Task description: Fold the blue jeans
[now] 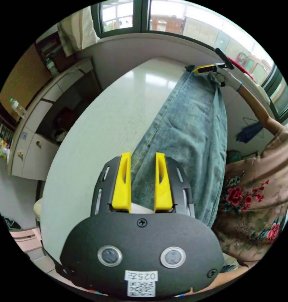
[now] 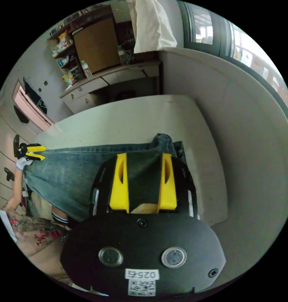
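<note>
The faded blue jeans [image 1: 188, 132] are stretched out long between my two grippers, along the near edge of a white table [image 1: 103, 119]. In the left gripper view, my left gripper [image 1: 143, 155] has denim packed between its yellow jaws and holds one end. At the far end, the right gripper [image 1: 197, 69] pinches the other end. In the right gripper view, my right gripper [image 2: 144, 155] is shut on bunched, darker denim, and the jeans [image 2: 74, 176] run left to the left gripper [image 2: 43, 152]. One long side droops off the table [image 2: 118, 122].
A person in a floral top [image 1: 254, 195] stands close against the table's near side. A grey wall [image 2: 244, 132] under windows borders the table. Cabinets with drawers [image 1: 33, 135] stand beyond it. A hanger with a blue cloth [image 1: 249, 132] lies on the floor.
</note>
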A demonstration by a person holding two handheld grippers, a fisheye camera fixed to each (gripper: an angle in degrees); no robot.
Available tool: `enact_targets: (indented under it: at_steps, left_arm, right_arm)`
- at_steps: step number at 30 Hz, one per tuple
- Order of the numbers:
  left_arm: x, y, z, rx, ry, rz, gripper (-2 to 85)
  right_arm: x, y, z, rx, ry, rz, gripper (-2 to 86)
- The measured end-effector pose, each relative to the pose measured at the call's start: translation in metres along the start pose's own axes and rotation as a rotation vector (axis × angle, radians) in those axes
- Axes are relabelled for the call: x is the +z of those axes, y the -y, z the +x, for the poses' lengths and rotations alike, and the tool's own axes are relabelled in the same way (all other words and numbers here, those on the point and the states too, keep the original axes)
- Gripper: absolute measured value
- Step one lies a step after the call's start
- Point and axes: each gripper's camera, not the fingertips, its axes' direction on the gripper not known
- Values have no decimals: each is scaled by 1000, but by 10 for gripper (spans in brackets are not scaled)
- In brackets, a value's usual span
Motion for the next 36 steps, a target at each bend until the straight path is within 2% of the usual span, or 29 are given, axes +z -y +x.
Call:
enact_targets:
  at_steps: [3, 5, 9, 13, 16, 17, 21, 27, 32, 34, 36]
  left_arm:
    - [5, -13, 1, -30, -36, 35, 38]
    - [4, -27, 15, -24, 34, 84, -2]
    - [1, -45, 47, 10, 179, 134, -8]
    - [-6, -67, 78, 43, 432, 174, 43]
    - [-20, -89, 77, 55, 320, 260, 73]
    - [-22, -96, 70, 47, 254, 262, 88]
    - [-12, -109, 45, -9, 193, 195, 101]
    - [22, -118, 33, -96, 269, 108, 1]
    - [-14, -155, 41, -231, 317, 377, -8]
    - [-28, -163, 38, -256, 308, 445, -9]
    - [-31, -158, 33, -250, 305, 423, -10]
  right_arm:
    - [4, -6, -10, 44, -61, -21, 57]
    - [-19, -27, -24, 71, -75, 106, 22]
    - [-74, -77, -49, 108, -87, 349, 5]
    - [-138, -125, -82, 77, -102, 523, 0]
    - [-179, -144, -106, 28, -124, 605, -1]
    - [-194, -149, -116, 4, -134, 631, -2]
    - [-228, -160, -142, -51, -166, 694, -2]
    - [-248, -183, -172, -91, -198, 756, -2]
    - [-268, -210, -185, -79, -295, 811, -1]
    - [-277, -209, -181, -75, -274, 810, 1]
    - [-278, -195, -171, -83, -258, 771, 3]
